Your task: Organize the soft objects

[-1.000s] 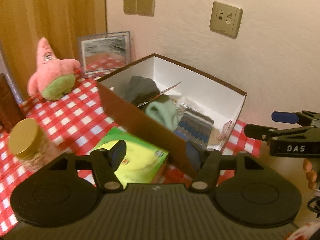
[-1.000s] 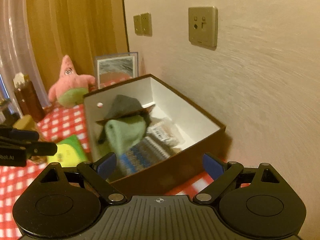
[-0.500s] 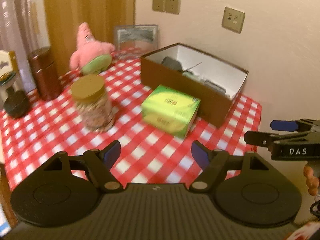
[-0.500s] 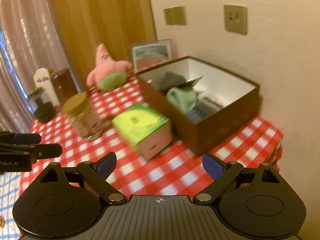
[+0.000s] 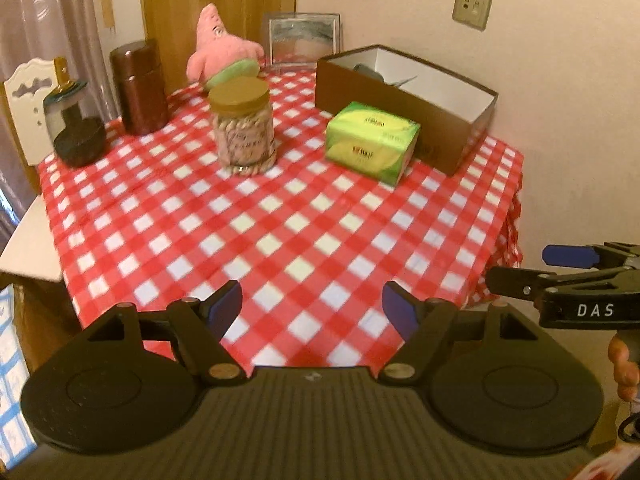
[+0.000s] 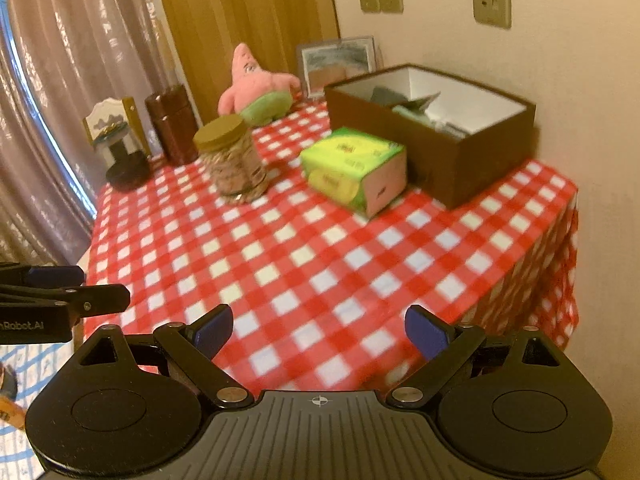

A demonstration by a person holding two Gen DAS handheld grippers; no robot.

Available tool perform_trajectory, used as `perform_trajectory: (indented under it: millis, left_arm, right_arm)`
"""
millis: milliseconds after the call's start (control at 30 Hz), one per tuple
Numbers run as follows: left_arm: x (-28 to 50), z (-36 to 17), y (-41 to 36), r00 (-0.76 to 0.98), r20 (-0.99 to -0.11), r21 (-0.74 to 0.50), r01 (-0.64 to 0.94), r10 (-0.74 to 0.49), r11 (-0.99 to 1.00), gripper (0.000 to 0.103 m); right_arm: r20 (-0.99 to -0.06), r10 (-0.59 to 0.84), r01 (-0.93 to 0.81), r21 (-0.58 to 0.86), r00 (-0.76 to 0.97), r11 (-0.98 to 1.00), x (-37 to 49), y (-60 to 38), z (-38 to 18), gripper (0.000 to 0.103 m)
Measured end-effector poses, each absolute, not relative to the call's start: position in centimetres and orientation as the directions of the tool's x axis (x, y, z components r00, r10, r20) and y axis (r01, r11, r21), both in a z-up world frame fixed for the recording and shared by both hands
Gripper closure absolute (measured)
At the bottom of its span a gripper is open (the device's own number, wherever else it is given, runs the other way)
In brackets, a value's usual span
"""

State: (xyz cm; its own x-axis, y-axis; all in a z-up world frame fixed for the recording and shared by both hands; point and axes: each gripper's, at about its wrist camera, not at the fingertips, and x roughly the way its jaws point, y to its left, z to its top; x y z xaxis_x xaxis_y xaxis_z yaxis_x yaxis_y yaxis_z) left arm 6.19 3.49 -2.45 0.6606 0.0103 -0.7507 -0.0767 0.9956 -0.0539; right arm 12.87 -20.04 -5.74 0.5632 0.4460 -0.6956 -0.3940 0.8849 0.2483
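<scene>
A brown box (image 5: 404,100) with a white inside stands at the table's far right by the wall; it also shows in the right wrist view (image 6: 432,136). Folded soft items, grey and mint green (image 6: 404,106), lie inside it. A pink star plush (image 5: 222,54) sits at the back; the right wrist view (image 6: 256,88) shows it too. My left gripper (image 5: 312,306) is open and empty above the table's near edge. My right gripper (image 6: 320,328) is open and empty, also at the near edge.
On the red checked tablecloth (image 5: 280,220) stand a green tissue pack (image 5: 372,140), a gold-lidded jar (image 5: 242,126), a brown canister (image 5: 140,86) and a dark round stand (image 5: 78,142). A framed picture (image 5: 304,42) leans on the wall. A white chair back (image 5: 32,100) is at the left.
Both grippers have pulled back from the box to the table's near edge. The box and its soft items now look far away. Both stayed open and empty.
</scene>
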Motion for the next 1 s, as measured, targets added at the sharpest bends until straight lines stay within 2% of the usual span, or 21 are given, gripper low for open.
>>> perform_trajectory:
  millis: [300,1000]
  left_arm:
    - [3.0,-2.8,3.9,0.636,-0.772,-0.078,-0.096,0.001,0.992,0.028]
    - [2.7,-2.9,3.9,0.631,-0.776,-0.095,-0.110,-0.004,0.989,0.028]
  right_arm:
    - [-0.720,0.453,-0.402,0.259,0.526,0.878,9.9,-18.7,-5.5,0.011]
    - [-0.744,0.445,-0.399,0.259,0.498,0.879,9.7,-18.1,-5.2,0.011]
